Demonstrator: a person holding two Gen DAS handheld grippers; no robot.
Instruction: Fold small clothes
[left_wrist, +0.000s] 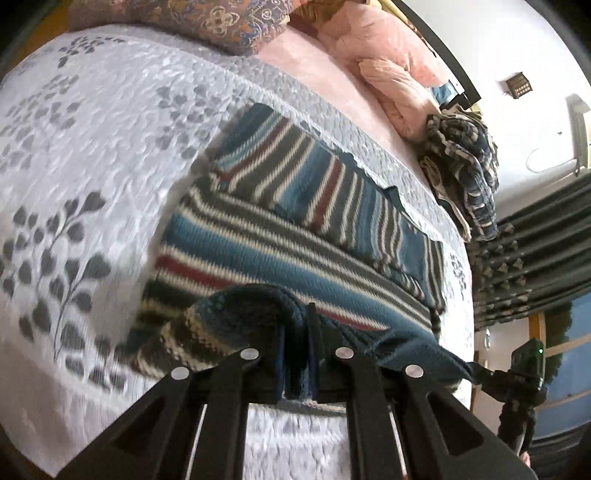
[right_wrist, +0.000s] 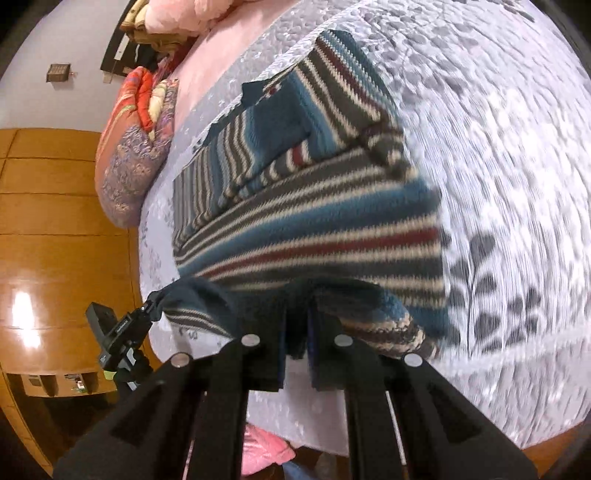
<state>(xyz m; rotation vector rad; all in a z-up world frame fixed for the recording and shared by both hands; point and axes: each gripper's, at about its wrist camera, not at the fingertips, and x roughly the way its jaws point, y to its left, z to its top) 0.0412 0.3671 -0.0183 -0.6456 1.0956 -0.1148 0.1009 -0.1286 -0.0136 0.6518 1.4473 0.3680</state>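
A small knitted sweater (left_wrist: 295, 229) striped in teal, grey, cream and dark red lies spread on a white bedspread (left_wrist: 92, 147) printed with grey leaves. Both sleeves are folded across its chest. My left gripper (left_wrist: 295, 332) is shut on the sweater's near hem, which bunches up between the fingers. The right wrist view shows the same sweater (right_wrist: 314, 229) from the other side, with my right gripper (right_wrist: 295, 325) shut on the other hem corner. The hem hangs lifted between the two grippers. The other gripper (right_wrist: 122, 332) shows at the left, pinching the hem.
At the head of the bed lie a patterned pillow (left_wrist: 221, 22), pink bedding (left_wrist: 376, 62) and a crumpled plaid garment (left_wrist: 465, 173). Dark curtains (left_wrist: 535, 251) hang to the right. A wooden floor (right_wrist: 48, 221) and a red patterned quilt (right_wrist: 136, 147) show beside the bed.
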